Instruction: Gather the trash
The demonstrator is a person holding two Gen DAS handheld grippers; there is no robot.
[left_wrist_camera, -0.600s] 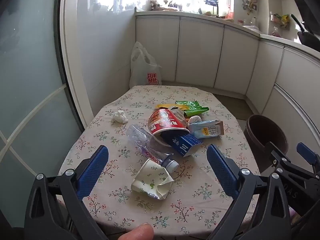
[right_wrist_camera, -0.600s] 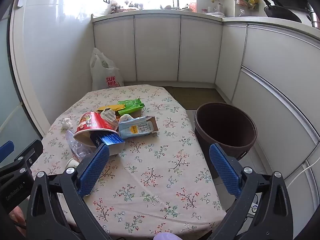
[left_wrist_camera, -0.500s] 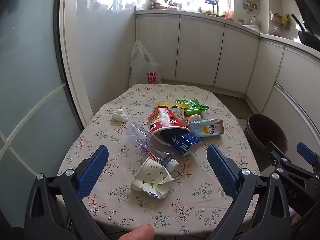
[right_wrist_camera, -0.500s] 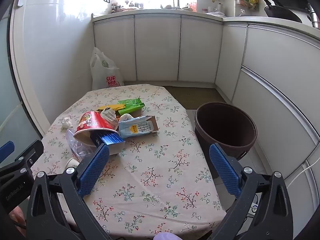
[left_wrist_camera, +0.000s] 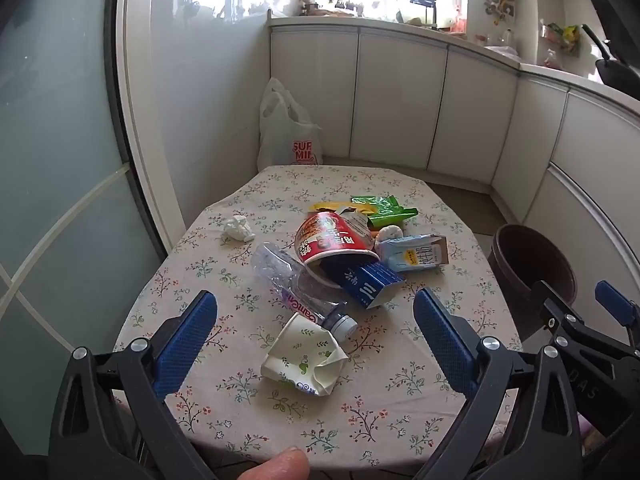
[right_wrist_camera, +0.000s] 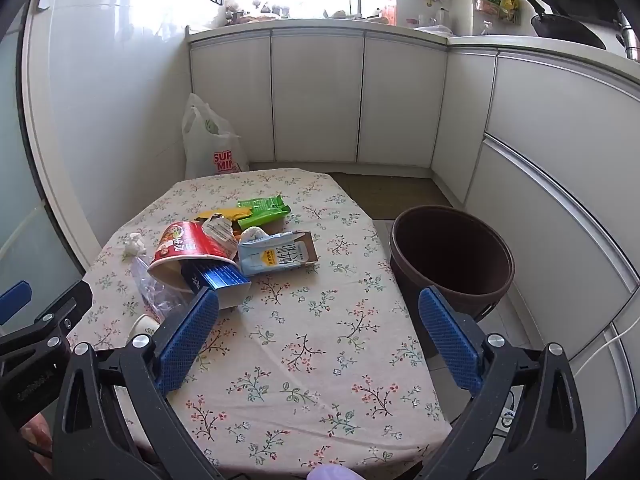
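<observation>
Right, nearest the lens both grippers are held wide apart with nothing between the pads: the left gripper (left_wrist_camera: 315, 318) is poised over the near edge of the table (left_wrist_camera: 224, 416), the right gripper (right_wrist_camera: 319, 312) over its bare near-right stretch. Just beyond the left gripper a crushed paper cup (left_wrist_camera: 303, 360) printed with green leaves is seen lying on its side, touching the cap end of a flattened clear plastic bottle (left_wrist_camera: 294, 286). Further in, a red instant-noodle cup (left_wrist_camera: 334, 240) is tipped over, with a dark blue carton (left_wrist_camera: 362, 282) poking out of its mouth. A light blue milk carton (right_wrist_camera: 278, 258), its brown flap open, is lying just beside it on the right. Behind those, a green wrapper (right_wrist_camera: 262, 209) and a yellow wrapper (right_wrist_camera: 222, 215) are overlapped, the yellow one largely hidden by the noodle cup's torn lid. A crumpled white tissue (left_wrist_camera: 238, 229) is set well apart to the left. Off the table's right side a brown bin (right_wrist_camera: 450, 258) is standing on the floor, its inside too dark to read. Farthest back, a white shopping bag (left_wrist_camera: 290, 132) is leaned by the cabinets, its red lettering cut off.
</observation>
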